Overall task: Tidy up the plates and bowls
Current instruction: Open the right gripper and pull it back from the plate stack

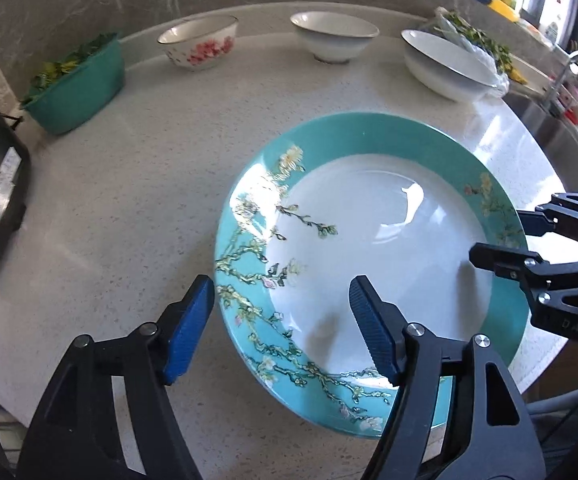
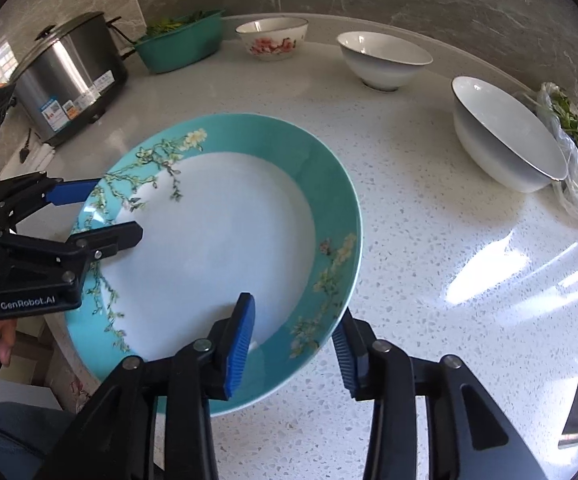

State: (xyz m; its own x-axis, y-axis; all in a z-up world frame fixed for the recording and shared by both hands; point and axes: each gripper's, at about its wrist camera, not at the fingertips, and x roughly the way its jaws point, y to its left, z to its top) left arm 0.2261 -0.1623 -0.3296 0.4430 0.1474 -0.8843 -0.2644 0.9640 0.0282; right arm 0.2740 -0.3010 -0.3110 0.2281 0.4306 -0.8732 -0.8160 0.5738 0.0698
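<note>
The teal-rimmed plate is straddled at opposite rims — left gripper and right gripper both parted, neither clamped — equally near.

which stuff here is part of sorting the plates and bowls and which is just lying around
Part of the job:
- teal plate
- floral bowl
- small white bowl
- big white bowl

Just lying about:
- green basin of greens
- steel cooker
- bag of greens
- tap
</note>
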